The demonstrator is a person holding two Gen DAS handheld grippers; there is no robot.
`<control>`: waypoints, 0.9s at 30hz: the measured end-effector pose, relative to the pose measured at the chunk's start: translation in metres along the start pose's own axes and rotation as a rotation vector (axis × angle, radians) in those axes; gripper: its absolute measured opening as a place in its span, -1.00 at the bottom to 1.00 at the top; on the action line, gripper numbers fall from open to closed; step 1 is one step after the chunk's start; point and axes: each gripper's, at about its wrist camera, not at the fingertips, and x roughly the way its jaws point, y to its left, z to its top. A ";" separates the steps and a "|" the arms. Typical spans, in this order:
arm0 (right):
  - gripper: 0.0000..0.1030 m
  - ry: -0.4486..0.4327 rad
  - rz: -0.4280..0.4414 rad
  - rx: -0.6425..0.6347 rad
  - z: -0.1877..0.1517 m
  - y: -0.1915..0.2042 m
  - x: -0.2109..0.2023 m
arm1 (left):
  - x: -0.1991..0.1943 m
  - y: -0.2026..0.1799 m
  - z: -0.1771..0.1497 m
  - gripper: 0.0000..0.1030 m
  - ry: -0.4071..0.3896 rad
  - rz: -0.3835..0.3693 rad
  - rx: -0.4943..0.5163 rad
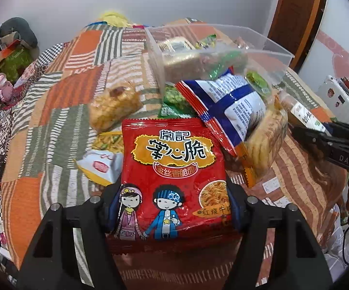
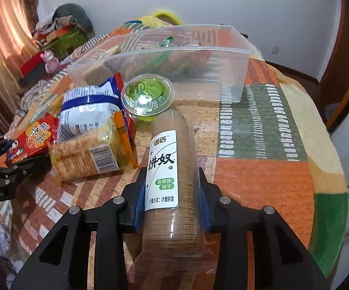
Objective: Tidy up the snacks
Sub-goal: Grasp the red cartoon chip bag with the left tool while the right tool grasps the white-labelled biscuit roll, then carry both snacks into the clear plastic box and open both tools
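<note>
Snacks are only partly sorted: the clear plastic bin at the far side of the patchwork-covered tabletop already holds a few packets, a tan block and some green wrappers among them, but most of its floor is bare. Both hands are loaded. The left claw is clamped on the red noodle-snack packet by its side edges, holding it near the camera and short of the bin. The right claw is clamped on the long biscuit roll, whose far end points toward the green jelly cup, which sits just in front of the bin's near wall. Left of the roll, still outside the bin, lie the blue-and-white bag and the clear-wrapped cracker pack; the left view also shows a golden pastry packet, a small white-and-yellow packet and a green packet loose on the cloth. By my reading the job is roughly at an early-to-middle stage: two items are in hand awaiting placement, and at least six more wait outside.
</note>
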 end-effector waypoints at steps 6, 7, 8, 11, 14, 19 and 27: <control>-0.37 -0.022 0.005 0.024 -0.005 -0.004 -0.012 | -0.018 0.005 0.010 0.32 -0.053 0.004 -0.004; -0.37 -0.027 0.008 0.030 -0.004 -0.005 -0.013 | -0.020 0.006 0.012 0.32 -0.062 0.005 -0.006; -0.37 -0.032 0.011 0.034 -0.003 -0.005 -0.015 | -0.022 0.007 0.014 0.32 -0.069 0.005 -0.008; -0.37 -0.053 0.009 0.045 -0.001 -0.007 -0.021 | -0.029 0.008 0.022 0.32 -0.092 0.009 -0.011; -0.37 -0.080 0.011 0.052 0.004 -0.009 -0.027 | -0.038 0.008 0.031 0.32 -0.127 0.005 -0.019; -0.37 -0.149 0.018 0.063 0.020 -0.011 -0.042 | -0.047 0.003 0.050 0.32 -0.171 -0.013 -0.026; -0.37 -0.244 0.007 0.057 0.048 -0.015 -0.053 | -0.040 -0.013 0.091 0.32 -0.206 -0.049 -0.014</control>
